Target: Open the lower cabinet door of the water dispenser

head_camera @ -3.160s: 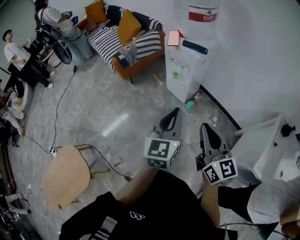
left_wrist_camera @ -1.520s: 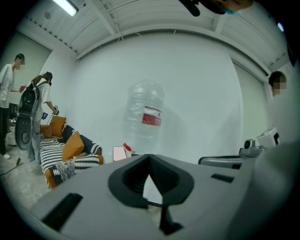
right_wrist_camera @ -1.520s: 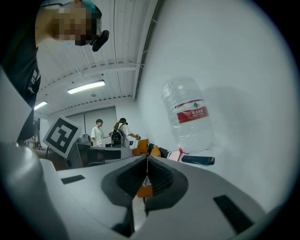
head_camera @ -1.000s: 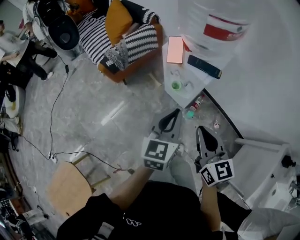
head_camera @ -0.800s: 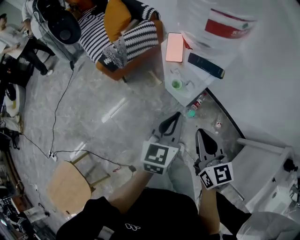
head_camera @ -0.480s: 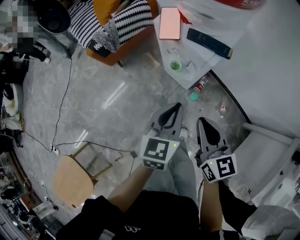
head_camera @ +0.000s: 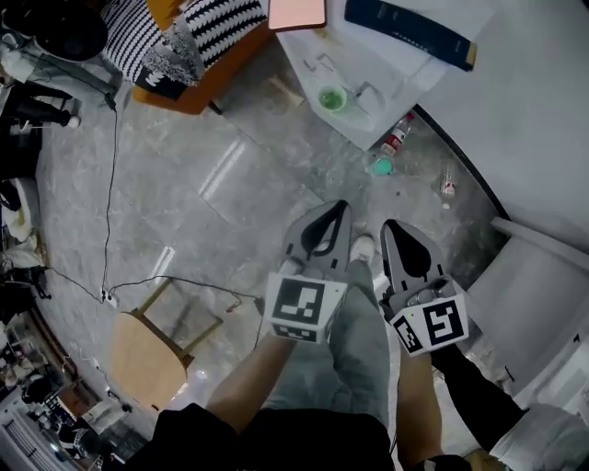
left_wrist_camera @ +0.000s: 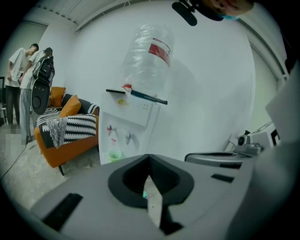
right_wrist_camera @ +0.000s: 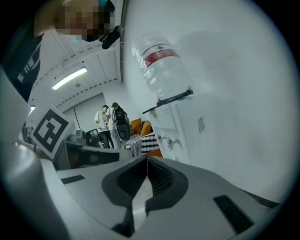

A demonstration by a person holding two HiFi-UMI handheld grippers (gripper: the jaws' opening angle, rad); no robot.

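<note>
Dispenser (head_camera: 386,83) stands upright at top centre of the head view, straight ahead of both tongs and well apart from them. Its front faces lower left.

The lower door is under the green cup (head_camera: 332,97) and hidden from above.

Left tongs (head_camera: 339,210) are together and empty; right tongs (head_camera: 388,228) likewise. Left judged marginally nearer.

Count: one dispenser, one cup, two tongs.

White water dispenser (left_wrist_camera: 133,115), black-and-white striped sofa (head_camera: 216,23), green cup (head_camera: 331,97).
</note>
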